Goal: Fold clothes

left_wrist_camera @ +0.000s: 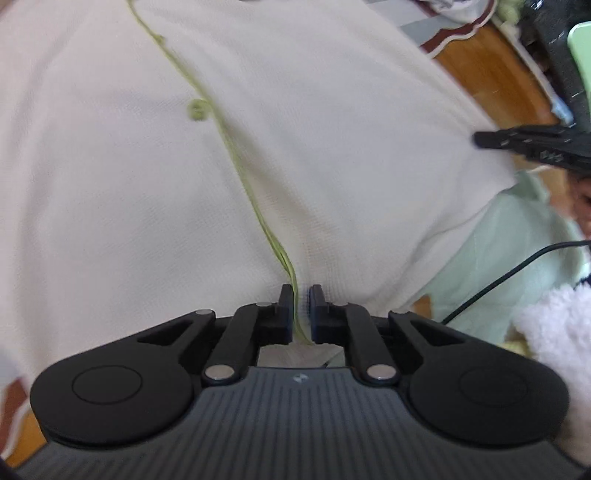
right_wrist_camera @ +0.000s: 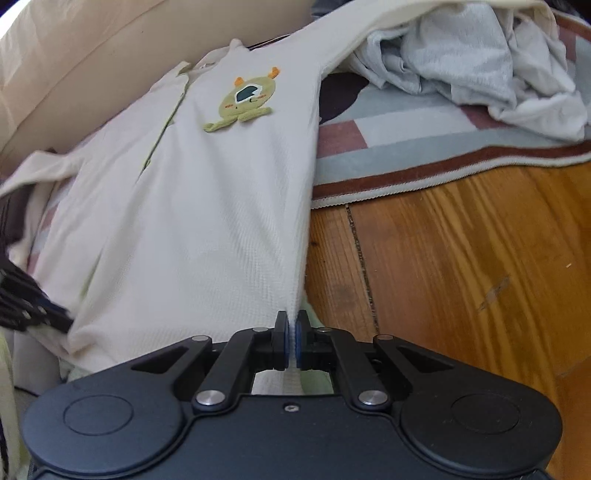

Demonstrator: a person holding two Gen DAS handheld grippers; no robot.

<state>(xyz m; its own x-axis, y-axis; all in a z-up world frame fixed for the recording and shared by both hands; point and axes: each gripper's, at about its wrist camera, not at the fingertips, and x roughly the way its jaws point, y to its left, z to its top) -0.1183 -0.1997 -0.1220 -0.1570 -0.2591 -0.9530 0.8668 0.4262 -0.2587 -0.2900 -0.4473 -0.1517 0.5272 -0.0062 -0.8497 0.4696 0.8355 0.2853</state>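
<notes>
Two grippers: both are closed down on the lower edge of one cream garment (right_wrist_camera: 192, 221).
Left gripper (left_wrist_camera: 300, 314): its jaws stand almost together, pinching cloth at the green-trimmed front seam (left_wrist_camera: 236, 162); a green button (left_wrist_camera: 197, 109) sits beside that seam farther up.
Right gripper (right_wrist_camera: 293, 341): its jaws are tight on the garment's side edge, just where the cloth overhangs the wooden floor (right_wrist_camera: 461, 277).
Garment position: it lies front up and stretched, its upper part on a patterned rug (right_wrist_camera: 388, 125), with a green monster patch (right_wrist_camera: 247, 98) on the chest; one sleeve (right_wrist_camera: 362, 33) runs up toward a pile of grey-white laundry (right_wrist_camera: 480, 62).
Long axis: it runs straight away from both grippers, hem near, collar far.
Nearer arm: neither; the two hold the same end, well apart across its width.
Fold stage: judged, the body lies flat and unfolded; a hem-to-collar fold would travel along this axis.
Containers: none in view.
Other cloth: pale green fabric (left_wrist_camera: 509, 236) lies beneath the near edge.
</notes>
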